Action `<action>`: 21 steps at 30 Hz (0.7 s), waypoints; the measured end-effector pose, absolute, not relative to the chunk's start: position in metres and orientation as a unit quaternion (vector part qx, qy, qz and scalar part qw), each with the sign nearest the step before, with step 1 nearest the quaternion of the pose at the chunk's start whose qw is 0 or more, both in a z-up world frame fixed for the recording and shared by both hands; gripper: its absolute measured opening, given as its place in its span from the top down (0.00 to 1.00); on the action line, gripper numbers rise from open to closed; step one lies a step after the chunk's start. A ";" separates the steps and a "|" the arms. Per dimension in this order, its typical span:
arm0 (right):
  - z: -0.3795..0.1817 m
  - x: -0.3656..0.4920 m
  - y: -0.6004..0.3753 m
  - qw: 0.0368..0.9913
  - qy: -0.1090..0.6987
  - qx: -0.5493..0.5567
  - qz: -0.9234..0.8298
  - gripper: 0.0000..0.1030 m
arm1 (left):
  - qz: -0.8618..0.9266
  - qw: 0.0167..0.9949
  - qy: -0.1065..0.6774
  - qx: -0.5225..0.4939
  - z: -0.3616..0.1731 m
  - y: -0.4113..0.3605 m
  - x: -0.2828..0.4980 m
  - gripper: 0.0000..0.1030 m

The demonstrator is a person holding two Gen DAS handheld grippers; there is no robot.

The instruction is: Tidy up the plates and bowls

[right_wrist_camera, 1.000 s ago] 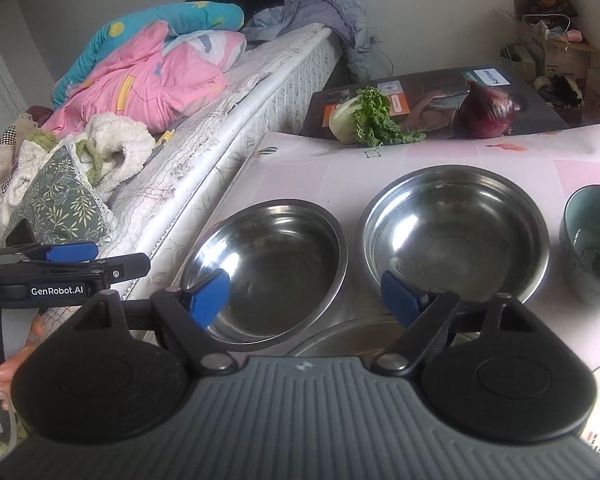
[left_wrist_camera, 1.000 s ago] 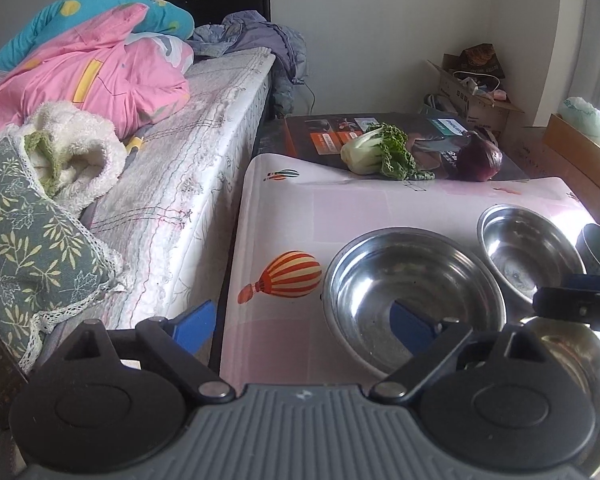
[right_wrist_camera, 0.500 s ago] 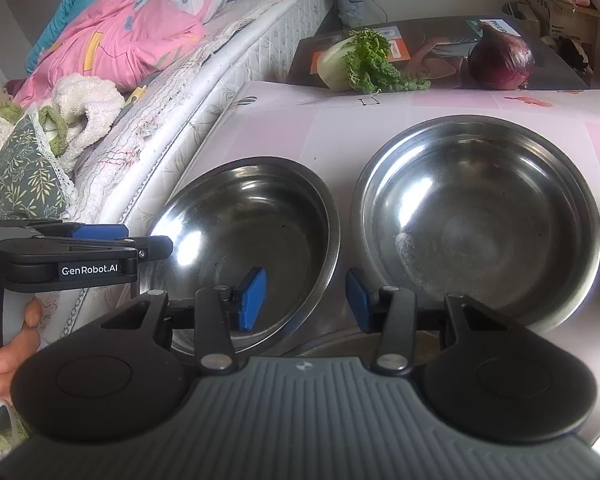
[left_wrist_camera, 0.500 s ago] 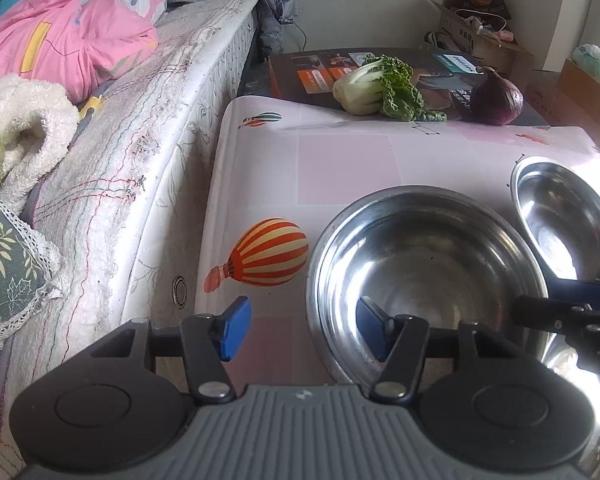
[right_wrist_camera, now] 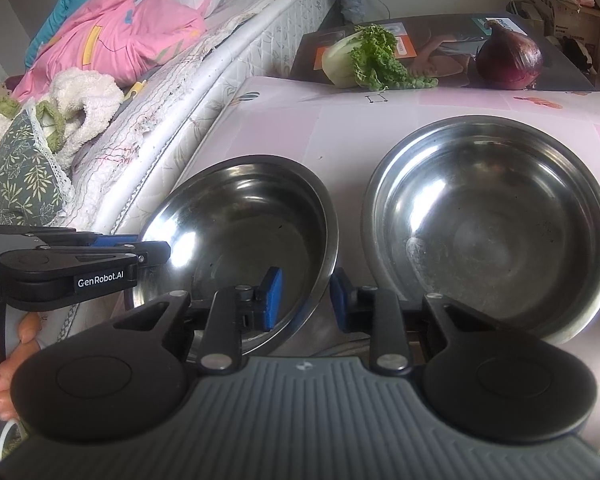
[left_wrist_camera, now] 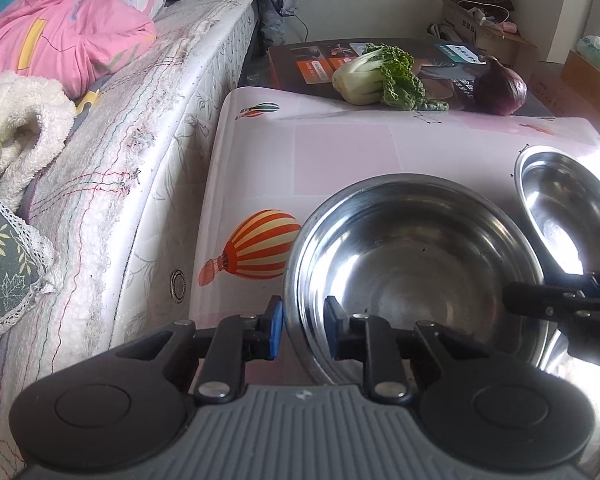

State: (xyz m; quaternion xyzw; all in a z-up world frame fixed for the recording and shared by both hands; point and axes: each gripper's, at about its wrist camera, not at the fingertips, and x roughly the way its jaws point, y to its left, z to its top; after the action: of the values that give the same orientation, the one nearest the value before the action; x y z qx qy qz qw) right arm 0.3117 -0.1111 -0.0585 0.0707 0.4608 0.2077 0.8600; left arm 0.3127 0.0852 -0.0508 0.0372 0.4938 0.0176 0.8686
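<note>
Two steel bowls sit side by side on the pink table. My left gripper straddles the left rim of the near left steel bowl, one blue pad outside and one inside, jaws narrowed onto the rim. My right gripper straddles the right rim of the same bowl, pads close on either side. The second steel bowl lies to the right, untouched; it also shows in the left wrist view. The left gripper's body shows in the right wrist view.
A bok choy and a red onion lie on a dark box behind the table. A mattress with bedding runs along the left table edge. Another steel vessel lies at the near right. Cardboard boxes stand at the back.
Both grippers have moved forward and down to the near left bowl and narrowed their jaws from wide open onto its opposite rims.
</note>
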 end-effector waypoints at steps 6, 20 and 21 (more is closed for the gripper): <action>-0.058 0.311 -0.111 0.859 0.461 0.070 0.209 0.76 | 0.016 0.870 0.491 0.034 -0.048 0.088 0.311 0.79; -0.045 0.304 -0.108 0.865 0.447 0.061 0.221 0.76 | 0.018 0.875 0.483 0.037 -0.040 0.090 0.304 0.79; -0.045 0.304 -0.108 0.866 0.445 0.060 0.221 0.76 | 0.018 0.875 0.482 0.038 -0.040 0.090 0.304 0.79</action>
State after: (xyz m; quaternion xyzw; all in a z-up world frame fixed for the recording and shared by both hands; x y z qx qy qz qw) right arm 0.3040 -0.1084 -0.0447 0.0598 0.4453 0.2214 0.8655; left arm 0.3036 0.0895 -0.0398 0.0378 0.4820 0.0177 0.8752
